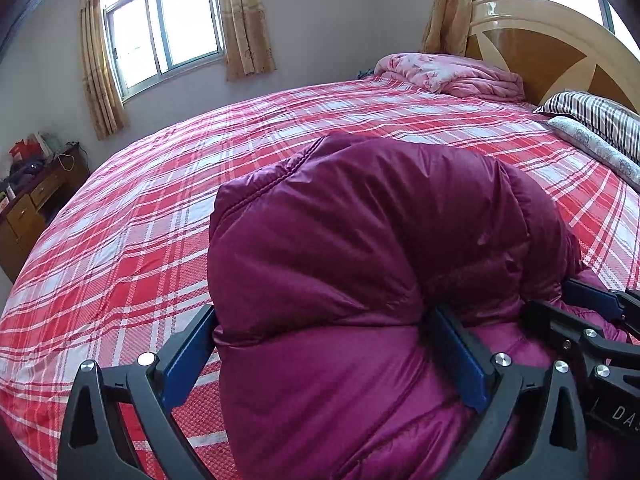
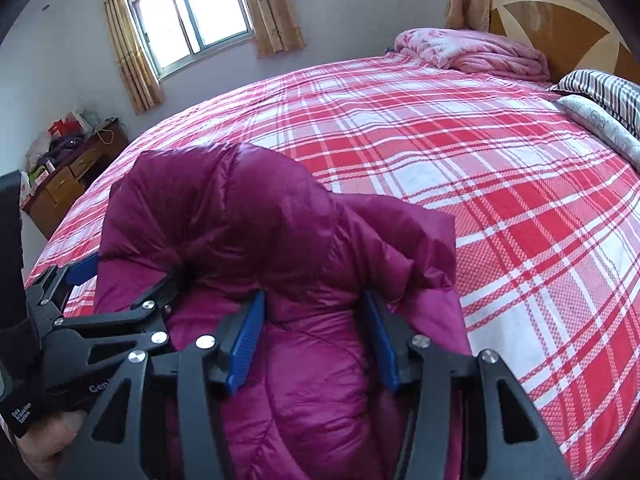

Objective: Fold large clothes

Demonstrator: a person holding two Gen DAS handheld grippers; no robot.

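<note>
A magenta puffy down jacket (image 1: 360,240) is bunched up over the red plaid bed (image 1: 160,200). My left gripper (image 1: 324,328) has a thick fold of the jacket between its blue pads, jaws wide around it. My right gripper (image 2: 316,312) likewise clamps a bulky fold of the same jacket (image 2: 248,220) between its pads. The right gripper also shows at the right edge of the left wrist view (image 1: 600,312), and the left gripper at the left of the right wrist view (image 2: 100,280). The two grippers sit close side by side.
A pink quilt (image 1: 452,72) lies folded at the headboard (image 1: 560,48), with striped pillows (image 1: 600,120) on the right. A wooden desk (image 1: 36,204) with clutter stands left of the bed. The plaid bed sheet (image 2: 480,160) spreads beyond the jacket.
</note>
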